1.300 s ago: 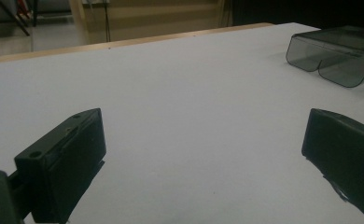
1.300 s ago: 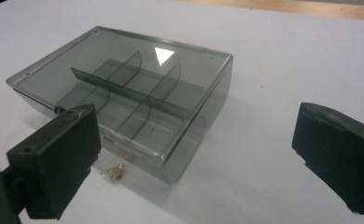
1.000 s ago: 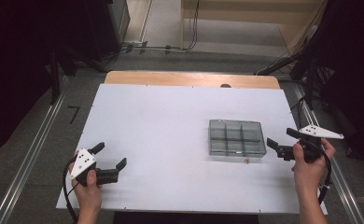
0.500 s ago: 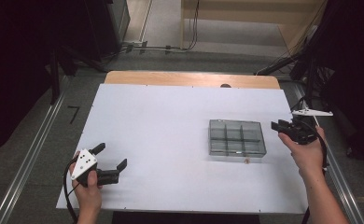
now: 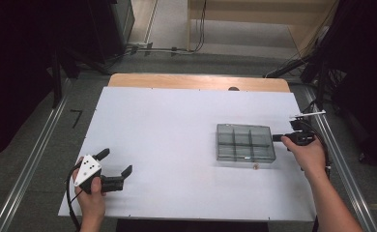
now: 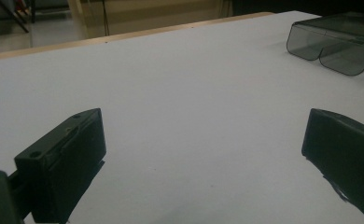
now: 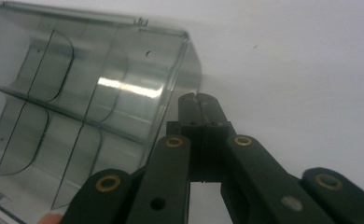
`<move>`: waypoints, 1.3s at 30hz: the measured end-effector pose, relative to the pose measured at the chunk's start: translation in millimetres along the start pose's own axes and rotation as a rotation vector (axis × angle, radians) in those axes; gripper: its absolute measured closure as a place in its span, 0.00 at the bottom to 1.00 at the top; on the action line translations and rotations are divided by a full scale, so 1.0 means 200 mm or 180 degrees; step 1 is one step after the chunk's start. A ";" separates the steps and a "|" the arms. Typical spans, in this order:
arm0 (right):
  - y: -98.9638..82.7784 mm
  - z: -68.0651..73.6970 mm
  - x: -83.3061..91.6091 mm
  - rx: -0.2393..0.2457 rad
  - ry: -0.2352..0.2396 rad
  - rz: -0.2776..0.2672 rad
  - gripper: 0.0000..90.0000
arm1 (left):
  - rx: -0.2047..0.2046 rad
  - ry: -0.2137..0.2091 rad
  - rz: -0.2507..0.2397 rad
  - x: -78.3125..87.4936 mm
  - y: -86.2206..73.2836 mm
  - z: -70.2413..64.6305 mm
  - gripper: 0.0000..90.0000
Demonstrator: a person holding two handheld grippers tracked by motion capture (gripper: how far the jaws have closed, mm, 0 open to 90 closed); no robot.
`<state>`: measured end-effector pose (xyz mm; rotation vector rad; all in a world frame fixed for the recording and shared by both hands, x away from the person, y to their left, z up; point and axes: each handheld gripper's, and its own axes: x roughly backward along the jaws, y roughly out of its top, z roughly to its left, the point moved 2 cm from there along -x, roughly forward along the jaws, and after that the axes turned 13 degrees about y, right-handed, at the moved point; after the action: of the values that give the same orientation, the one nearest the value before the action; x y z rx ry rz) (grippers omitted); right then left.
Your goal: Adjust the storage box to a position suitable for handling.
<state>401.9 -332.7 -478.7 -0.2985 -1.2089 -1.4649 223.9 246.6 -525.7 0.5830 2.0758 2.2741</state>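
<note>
A clear smoky plastic compartment box (image 5: 245, 142) lies flat on the right half of the white table (image 5: 167, 121). In the right gripper view its dividers (image 7: 77, 93) show at close range. My right gripper (image 5: 276, 137) points left at the middle of the box's right side. Its jaws have just been closing and now stand shut (image 7: 199, 100), tips beside the box wall, nothing between them. Whether the tips touch the wall I cannot tell. My left gripper (image 5: 115, 161) rests open near the table's front left. Between its wide jaws (image 6: 203, 116) is bare table, with the box (image 6: 339, 42) far off.
A small tan bit (image 5: 255, 166) lies on the table just in front of the box. A wooden strip (image 5: 196, 82) runs along the table's far edge. Metal rails (image 5: 32, 164) flank the table, and dark stands and cables are behind.
The right hand moved away from me and left to the box's right side, and its jaws went from open to shut. The left gripper stayed put.
</note>
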 end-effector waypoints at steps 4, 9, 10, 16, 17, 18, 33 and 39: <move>0.00 0.00 -0.03 -0.0023 -0.0001 0.0099 0.98 | 0.0004 -0.0003 -0.0003 0.00 0.00 0.00 0.00; 0.00 -0.01 -0.03 -0.0077 0.0095 0.0075 0.98 | -0.0003 0.0003 0.0000 0.00 0.00 0.00 0.00; 0.00 -0.01 -0.03 -0.0100 0.0099 0.0081 0.98 | -0.0004 0.0003 0.0000 0.00 0.00 0.00 0.00; 0.00 0.03 -0.05 -0.0068 0.0168 0.0114 0.98 | -0.0005 0.0007 0.0013 -0.01 0.00 -0.01 0.00; 0.00 0.06 -0.07 -0.0031 0.0158 0.0138 0.98 | -0.0012 0.0010 0.0014 -0.01 0.00 -0.01 0.00; 0.00 0.06 -0.07 -0.0031 0.0158 0.0138 0.98 | -0.0012 0.0010 0.0014 -0.01 0.00 -0.01 0.00; -0.02 0.22 -0.14 0.0058 0.0349 0.0252 0.98 | -0.0039 0.0009 0.0036 -0.01 0.00 -0.01 0.00; -0.04 0.28 -0.15 0.0131 0.0361 0.0285 0.98 | -0.0041 0.0009 0.0038 -0.01 0.00 -0.01 0.00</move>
<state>380.2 -272.7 -482.2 -0.2355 -1.1192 -1.3600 225.1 244.4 -526.3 0.5937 2.0631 2.2940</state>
